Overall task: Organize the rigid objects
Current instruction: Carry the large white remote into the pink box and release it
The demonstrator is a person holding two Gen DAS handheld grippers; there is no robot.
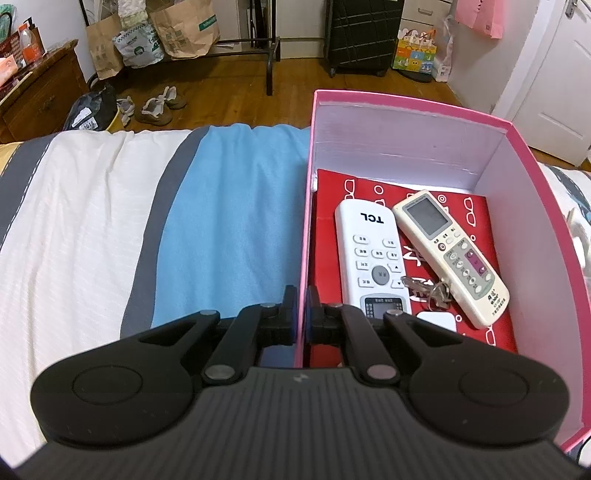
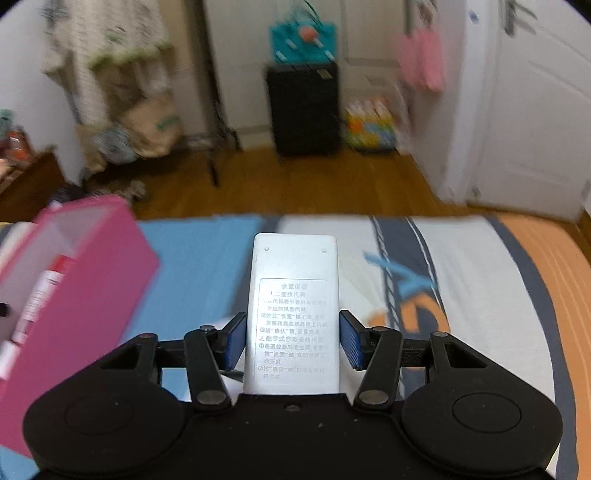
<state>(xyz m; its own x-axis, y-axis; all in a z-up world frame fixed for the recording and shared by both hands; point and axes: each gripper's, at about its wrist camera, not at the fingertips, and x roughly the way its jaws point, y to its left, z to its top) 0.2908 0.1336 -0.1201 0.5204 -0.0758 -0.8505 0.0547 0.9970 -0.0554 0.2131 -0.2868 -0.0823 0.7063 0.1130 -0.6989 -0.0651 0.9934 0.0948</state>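
A pink box (image 1: 532, 155) stands on the bed. Inside lie a white TCL remote (image 1: 371, 254), a cream remote (image 1: 448, 254), a bunch of keys (image 1: 428, 291) and a small white item (image 1: 437, 321) on a red printed sheet (image 1: 476, 218). My left gripper (image 1: 302, 317) is shut on the box's left wall, near its front corner. My right gripper (image 2: 291, 339) is shut on a silver-white remote (image 2: 293, 280), held back side up above the bed, right of the pink box (image 2: 85, 273).
The bed has a striped white, grey, blue and orange cover (image 1: 110, 221). Beyond its far edge lie a wooden floor, shoes (image 1: 159, 105), paper bags (image 1: 184, 33), a black suitcase (image 1: 362, 33) and a white door (image 2: 535, 110). A wooden cabinet (image 1: 37, 96) stands at the left.
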